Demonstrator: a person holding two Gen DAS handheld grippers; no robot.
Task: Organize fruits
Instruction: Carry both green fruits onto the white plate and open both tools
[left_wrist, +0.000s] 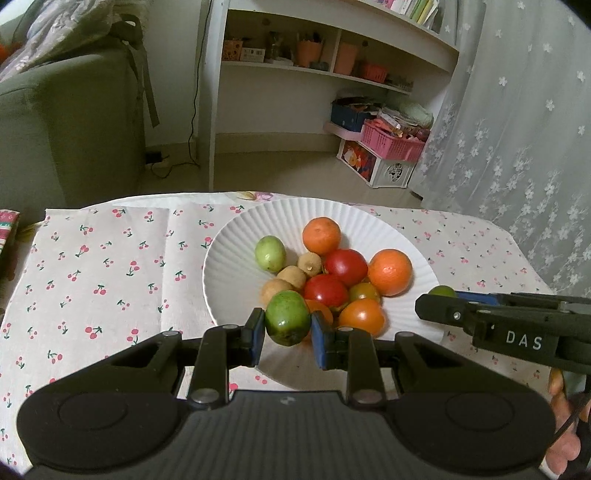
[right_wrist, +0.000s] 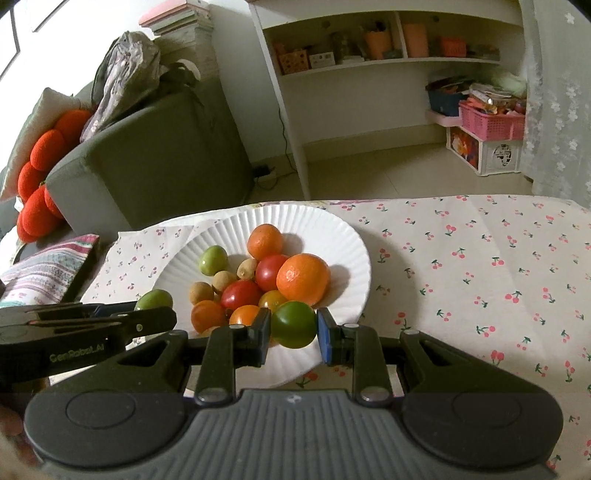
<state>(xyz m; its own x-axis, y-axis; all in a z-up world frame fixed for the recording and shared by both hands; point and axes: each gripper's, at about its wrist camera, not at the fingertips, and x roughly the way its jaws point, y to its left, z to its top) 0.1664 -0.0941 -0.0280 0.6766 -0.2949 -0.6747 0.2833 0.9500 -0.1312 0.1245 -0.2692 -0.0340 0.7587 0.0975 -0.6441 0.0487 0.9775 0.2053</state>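
Green round fruit (left_wrist: 287, 317) clamped in your left gripper (left_wrist: 288, 334), another green round fruit (right_wrist: 294, 324) in right gripper (right_wrist: 294, 334); fingers pinch mid-sides. Light, smooth, slippery, bruisable: keep squeeze gentle w/ both.

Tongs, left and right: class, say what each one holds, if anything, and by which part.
Left tongs: shut on a green fruit, pads on its two sides. Right tongs: shut on another green fruit, also gripped by its sides.
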